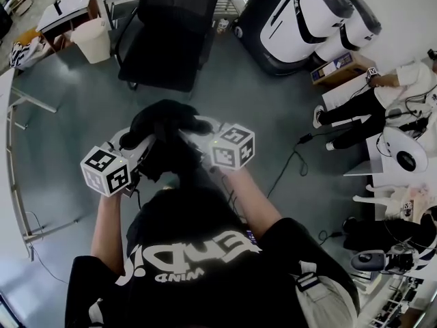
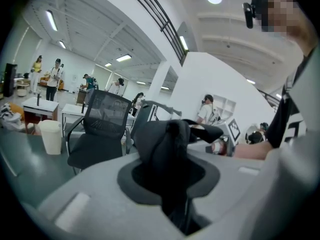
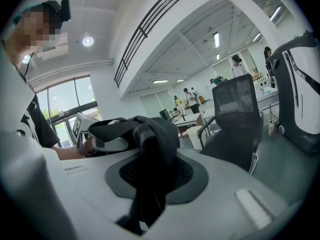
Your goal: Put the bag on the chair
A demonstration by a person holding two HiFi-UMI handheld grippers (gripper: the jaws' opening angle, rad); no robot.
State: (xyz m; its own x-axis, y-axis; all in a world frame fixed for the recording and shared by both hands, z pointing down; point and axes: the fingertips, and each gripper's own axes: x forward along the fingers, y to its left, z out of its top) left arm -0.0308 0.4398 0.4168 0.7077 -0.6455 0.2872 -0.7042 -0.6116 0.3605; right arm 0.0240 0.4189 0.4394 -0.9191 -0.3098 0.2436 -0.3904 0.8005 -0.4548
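A black fabric bag (image 1: 164, 139) hangs in front of the person, held up between both grippers above the grey floor. My left gripper (image 1: 140, 145) is shut on a fold of the bag (image 2: 167, 154), which fills the gap between its jaws. My right gripper (image 1: 205, 137) is shut on another fold of the bag (image 3: 150, 159), with fabric draped down through its jaws. A black mesh-back office chair (image 1: 167, 36) stands ahead, its seat bare; it also shows as the chair (image 2: 97, 134) at the left and the chair (image 3: 235, 119) at the right.
A white bin (image 1: 92, 39) stands left of the chair beside a desk (image 1: 65, 9). A large black-and-white machine (image 1: 307, 19) stands at the back right. A table edge (image 1: 10, 135) runs along the left. A seated person (image 1: 372, 101) and cables are on the right.
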